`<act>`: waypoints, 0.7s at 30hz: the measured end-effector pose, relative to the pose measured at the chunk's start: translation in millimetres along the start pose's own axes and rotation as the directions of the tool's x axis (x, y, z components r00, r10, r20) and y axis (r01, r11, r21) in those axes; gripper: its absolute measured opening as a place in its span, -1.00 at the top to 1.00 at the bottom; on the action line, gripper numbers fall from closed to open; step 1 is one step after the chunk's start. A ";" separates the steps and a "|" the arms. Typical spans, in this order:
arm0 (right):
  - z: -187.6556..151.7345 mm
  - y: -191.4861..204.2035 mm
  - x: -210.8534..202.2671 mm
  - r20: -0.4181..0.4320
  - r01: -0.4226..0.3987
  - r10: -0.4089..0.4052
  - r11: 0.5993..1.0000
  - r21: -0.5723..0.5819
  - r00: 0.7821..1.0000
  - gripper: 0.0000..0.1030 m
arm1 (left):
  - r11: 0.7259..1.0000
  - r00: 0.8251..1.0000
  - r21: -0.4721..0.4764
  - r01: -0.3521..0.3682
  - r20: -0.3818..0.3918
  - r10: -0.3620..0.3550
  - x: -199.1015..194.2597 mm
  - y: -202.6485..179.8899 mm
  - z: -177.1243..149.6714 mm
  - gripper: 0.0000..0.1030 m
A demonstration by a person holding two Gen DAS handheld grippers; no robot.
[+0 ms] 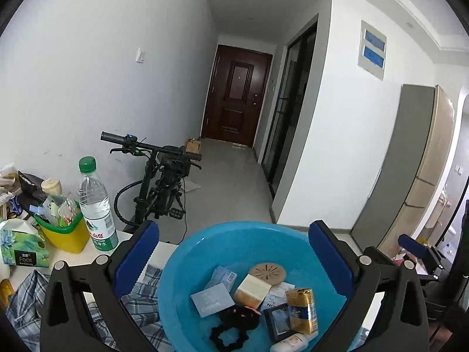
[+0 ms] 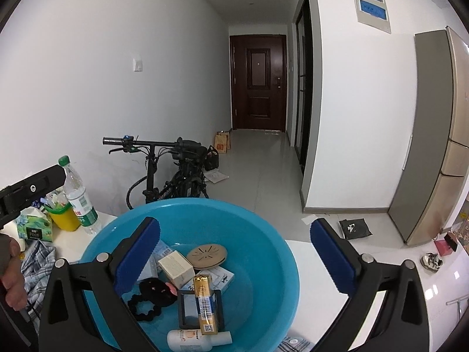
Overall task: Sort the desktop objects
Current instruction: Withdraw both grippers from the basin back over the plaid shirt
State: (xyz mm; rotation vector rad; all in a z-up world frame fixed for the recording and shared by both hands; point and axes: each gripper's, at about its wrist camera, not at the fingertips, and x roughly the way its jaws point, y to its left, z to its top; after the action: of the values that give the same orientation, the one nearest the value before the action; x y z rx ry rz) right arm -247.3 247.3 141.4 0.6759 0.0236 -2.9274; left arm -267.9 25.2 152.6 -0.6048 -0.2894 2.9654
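Note:
A blue basin (image 1: 187,252) (image 2: 258,226) stands on the white table and holds several small items: a gold battery pack (image 1: 302,309) (image 2: 206,305), a cream box (image 1: 252,290) (image 2: 176,267), a round tan disc (image 1: 267,271) (image 2: 207,253), a black scrunchie (image 1: 231,336) (image 2: 145,308), a black frame (image 2: 183,311), a white bottle (image 2: 199,338) and blue packets (image 1: 212,299). My left gripper (image 1: 233,264) is open and empty above the basin. My right gripper (image 2: 234,259) is open and empty above the basin's right half.
At the table's left stand a water bottle (image 1: 95,205) (image 2: 77,195), a yellow bin (image 1: 64,231) (image 2: 64,218) and a tissue pack (image 1: 22,246) (image 2: 32,226). Plaid cloth (image 1: 140,296) (image 2: 38,259) lies left of the basin. A bicycle (image 1: 159,179) stands beyond the table.

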 end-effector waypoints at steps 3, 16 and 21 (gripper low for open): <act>1.9 -0.1 -7.0 0.018 -0.010 0.009 1.000 0.009 1.000 -0.99 | 1.000 1.000 -0.005 0.007 0.020 -0.007 -8.6 -0.5 2.2 -1.00; 14.2 -6.6 -51.9 0.101 -0.055 0.057 0.998 -0.019 0.993 -0.99 | 1.000 0.999 -0.007 0.028 0.032 -0.027 -39.6 -5.2 5.4 -1.00; 12.8 -20.6 -64.6 0.137 -0.078 0.066 0.993 0.089 0.988 -0.99 | 0.999 1.000 0.051 0.015 0.009 -0.015 -64.6 -9.0 2.6 -1.00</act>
State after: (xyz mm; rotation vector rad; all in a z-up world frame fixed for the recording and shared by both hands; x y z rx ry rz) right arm -198.1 275.5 180.8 0.4798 -0.1506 -2.9117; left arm -209.1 24.8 181.2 -0.5797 -0.2178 2.9523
